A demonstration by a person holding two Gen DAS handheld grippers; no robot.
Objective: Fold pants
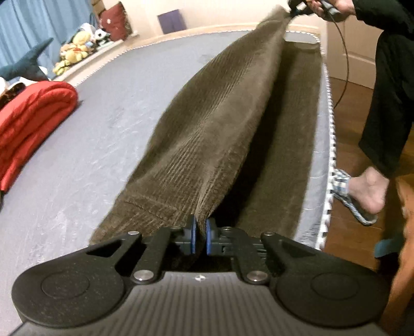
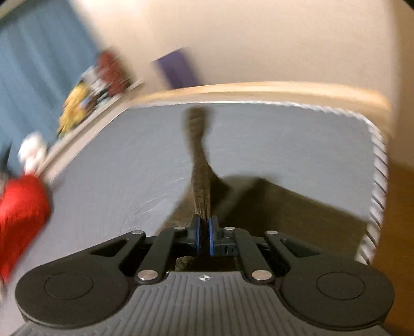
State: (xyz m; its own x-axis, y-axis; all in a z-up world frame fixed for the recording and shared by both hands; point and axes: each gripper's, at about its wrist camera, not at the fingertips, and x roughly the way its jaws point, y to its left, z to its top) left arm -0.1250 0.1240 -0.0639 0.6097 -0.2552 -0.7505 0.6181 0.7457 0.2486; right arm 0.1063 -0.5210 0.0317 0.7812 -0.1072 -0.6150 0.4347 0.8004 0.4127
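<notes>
Pants [image 1: 220, 124] pinched between both tongs [image 1: 199, 234], above mattress [image 1: 103, 144].

Right-wrist view: plush toys [image 2: 77, 108] motion-blurred

A red blanket [image 1: 33, 121] is being kept folded at the left of the grey mattress [image 1: 103, 134]. Stuffed toys [image 1: 77, 50] are being lined along the far ledge, below a blue curtain [image 1: 31, 23]. A checked slipper [image 1: 352, 199] is being worn.
</notes>
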